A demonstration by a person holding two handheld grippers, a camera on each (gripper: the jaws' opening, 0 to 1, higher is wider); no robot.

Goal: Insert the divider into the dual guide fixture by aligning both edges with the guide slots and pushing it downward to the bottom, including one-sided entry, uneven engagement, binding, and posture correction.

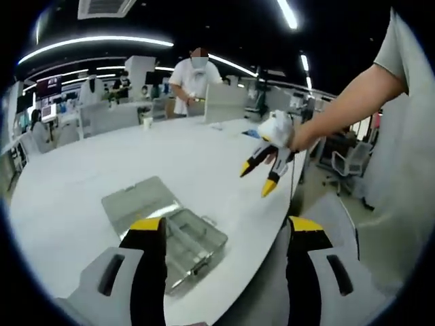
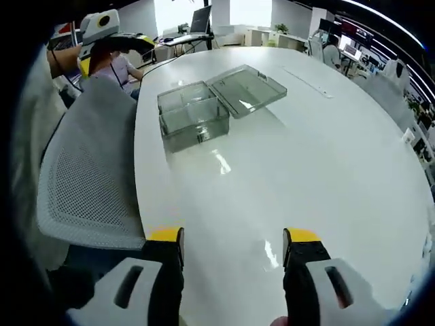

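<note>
Left gripper view: the left gripper (image 1: 226,234) rises from 6 o'clock with its yellow-tipped jaws spread wide and nothing between them. Partly behind its left jaw, at about 7 o'clock from centre, sits a clear plastic box (image 1: 194,241) near the edge of a large white table (image 1: 129,163). The box's lid (image 1: 139,200) lies folded back flat on the table at the box's 10 o'clock side. Thin clear partitions can be seen inside the box; whether one of them is the divider (image 1: 178,229) or a fixed wall cannot be told at this resolution.

At 2 o'clock the right gripper (image 1: 260,176) hangs in the air past the table edge, held by a person's bare forearm (image 1: 346,102) entering from the upper right. Its two yellow tips point down toward 7 o'clock, stand slightly parted, and carry nothing.

Right gripper view: the right gripper's (image 2: 233,241) jaws stand wide apart at 6 o'clock over bare table, holding nothing. The box (image 2: 194,115) lies at 11 o'clock, well apart from the jaws, lid (image 2: 246,88) flat toward 1 o'clock. A grey perforated chair back (image 2: 85,183) stands at 9 o'clock, beside the table edge. The left gripper (image 2: 112,41) appears at 10 o'clock, above the chair.
</note>
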